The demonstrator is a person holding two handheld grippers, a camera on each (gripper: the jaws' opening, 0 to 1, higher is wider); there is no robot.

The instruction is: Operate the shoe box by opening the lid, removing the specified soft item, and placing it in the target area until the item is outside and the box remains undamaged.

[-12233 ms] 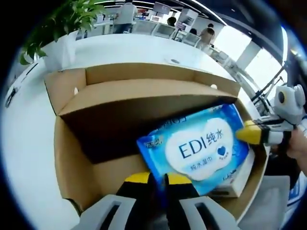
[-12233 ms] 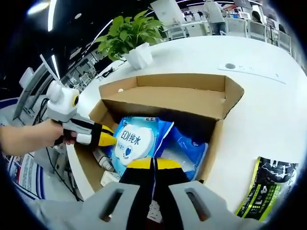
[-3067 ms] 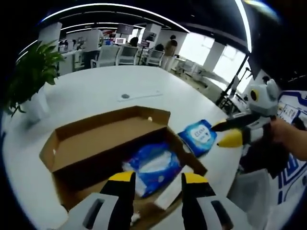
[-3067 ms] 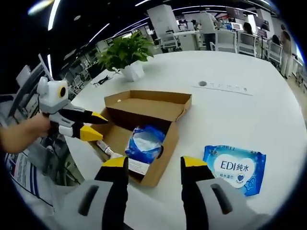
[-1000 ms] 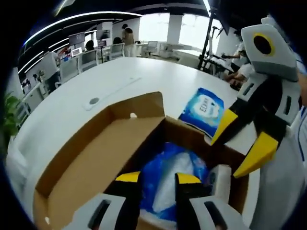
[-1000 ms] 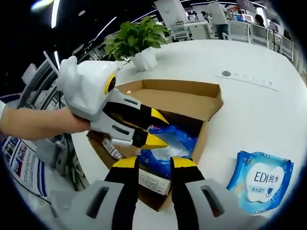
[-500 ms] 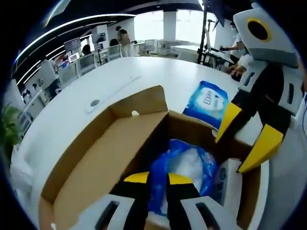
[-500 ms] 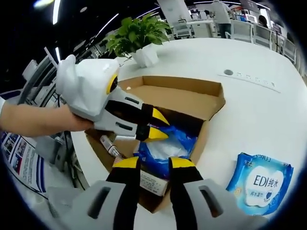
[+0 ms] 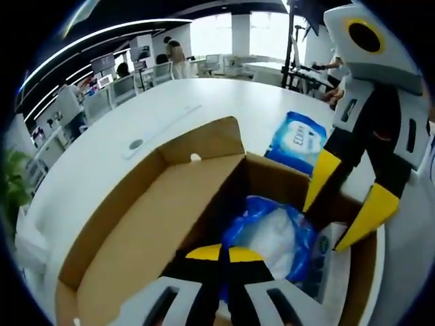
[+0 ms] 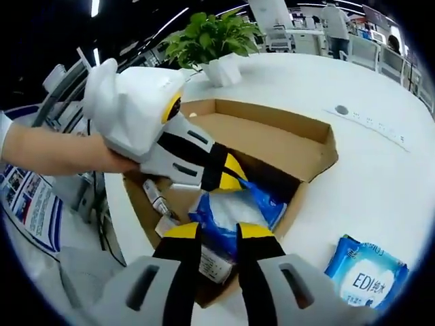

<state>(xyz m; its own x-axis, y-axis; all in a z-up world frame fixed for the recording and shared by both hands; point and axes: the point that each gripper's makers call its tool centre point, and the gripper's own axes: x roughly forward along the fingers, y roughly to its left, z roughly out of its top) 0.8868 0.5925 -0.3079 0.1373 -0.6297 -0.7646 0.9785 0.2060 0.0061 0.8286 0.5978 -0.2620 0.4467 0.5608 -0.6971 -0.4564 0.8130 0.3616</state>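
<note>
Two grippers, one soft blue pack

You have both grippers down in the open shoe box [image 9: 136,224]. Your left gripper [image 9: 219,254] has its tips pressed together on the edge of the soft blue pack [image 9: 272,234], which lies inside the box. Your right gripper [image 10: 216,231] sits just above the same pack [image 10: 234,207] with its tips a little apart; it is not pinching anything.

Watch out. If you pull fast, the thin wrap could slip out or tear. If a gripper bumps the cardboard wall, the box could bend or slide on the white tabletop [image 10: 380,183].

Another blue pack [image 10: 367,275] lies outside on the tabletop. It reads "EDI", with small writing you cannot read.
</note>
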